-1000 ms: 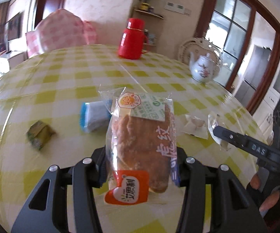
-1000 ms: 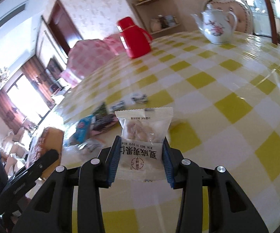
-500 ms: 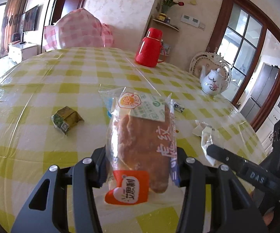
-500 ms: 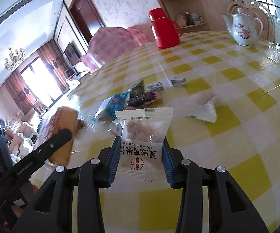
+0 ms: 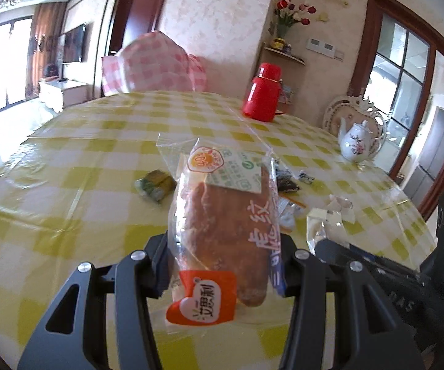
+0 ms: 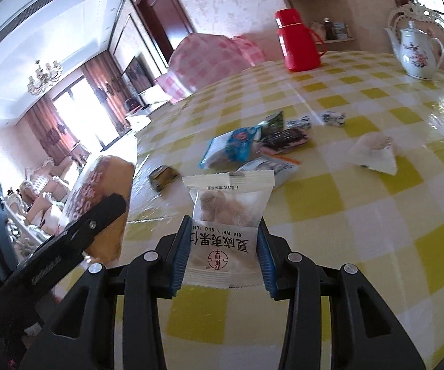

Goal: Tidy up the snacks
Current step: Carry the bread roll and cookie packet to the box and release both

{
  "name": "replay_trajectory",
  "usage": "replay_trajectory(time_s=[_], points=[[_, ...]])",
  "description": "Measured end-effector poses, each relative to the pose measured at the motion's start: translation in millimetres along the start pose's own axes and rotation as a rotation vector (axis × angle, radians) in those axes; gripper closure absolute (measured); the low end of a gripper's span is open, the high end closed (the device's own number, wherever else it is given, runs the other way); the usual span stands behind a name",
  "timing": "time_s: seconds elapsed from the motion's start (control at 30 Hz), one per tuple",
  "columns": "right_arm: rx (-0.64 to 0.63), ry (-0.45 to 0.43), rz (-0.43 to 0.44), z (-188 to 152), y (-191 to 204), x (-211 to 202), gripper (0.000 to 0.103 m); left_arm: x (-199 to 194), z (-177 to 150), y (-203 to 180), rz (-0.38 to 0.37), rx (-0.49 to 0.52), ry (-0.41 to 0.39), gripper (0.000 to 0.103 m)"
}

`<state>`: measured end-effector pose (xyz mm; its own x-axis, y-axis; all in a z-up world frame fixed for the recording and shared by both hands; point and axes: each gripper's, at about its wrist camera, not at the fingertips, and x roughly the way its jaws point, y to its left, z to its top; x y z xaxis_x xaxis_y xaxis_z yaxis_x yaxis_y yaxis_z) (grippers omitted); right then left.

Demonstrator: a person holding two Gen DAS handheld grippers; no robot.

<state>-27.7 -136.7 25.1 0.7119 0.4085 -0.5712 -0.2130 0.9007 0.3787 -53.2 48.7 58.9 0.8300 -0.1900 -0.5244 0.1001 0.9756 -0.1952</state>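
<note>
**A:** What is each gripper carrying, and how does it lie?

**B:** The left gripper (image 5: 225,262) pinches a clear-wrapped bread loaf (image 5: 225,225) by its near end. The loaf's long axis runs straight away from the fingers, toward the far side of the table (image 5: 67,185). The right gripper (image 6: 223,259) pinches a small white nut packet (image 6: 226,225) across its width, the packet standing up and pointing forward too. Both are held above the table.

**A:** Where are the other snacks?

**B:** A loose cluster lies ahead, in the middle of the yellow-checked cloth: a blue-and-white pouch (image 6: 234,149), dark wrappers (image 6: 286,138), small wrapped sweets (image 6: 332,118), a green packet (image 6: 163,177) nearer left, and a pale triangular pack (image 6: 376,154) to the right. The cluster sits right of the loaf and just beyond the nut packet, so I judge the right hand nearer to it.

**A:** Any readable writing?

**B:** The nut packet shows, upside down, "XIA WEI YI GUO REN" with Chinese characters. The loaf has an orange corner label with Chinese script, red characters down its side and an orange round badge. The right gripper's side reads "DAS".
</note>
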Motion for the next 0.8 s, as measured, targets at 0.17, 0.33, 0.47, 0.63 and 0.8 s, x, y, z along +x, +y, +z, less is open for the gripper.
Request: replay_trajectory(time_s=[0.17, 0.33, 0.47, 0.63, 0.8], points=[[-0.008, 0.031, 0.060, -10, 23, 6, 0.063, -23, -12, 21, 0.052, -0.009, 0.015, 0.053], [-0.050, 0.071, 0.129, -21, 53, 13, 0.063, -51, -21, 41, 0.100, 0.001, 0.014, 0.053], [-0.080, 0.098, 0.192, -28, 74, 16, 0.063, -70, -28, 56, 0.135, 0.006, 0.021, 0.053], [-0.143, 0.146, 0.265, -39, 108, 24, 0.063, -97, -42, 89, 0.192, -0.008, 0.040, 0.053], [-0.228, 0.179, 0.335, -51, 142, 28, 0.063, -126, -55, 123, 0.244, -0.028, 0.042, 0.053]])
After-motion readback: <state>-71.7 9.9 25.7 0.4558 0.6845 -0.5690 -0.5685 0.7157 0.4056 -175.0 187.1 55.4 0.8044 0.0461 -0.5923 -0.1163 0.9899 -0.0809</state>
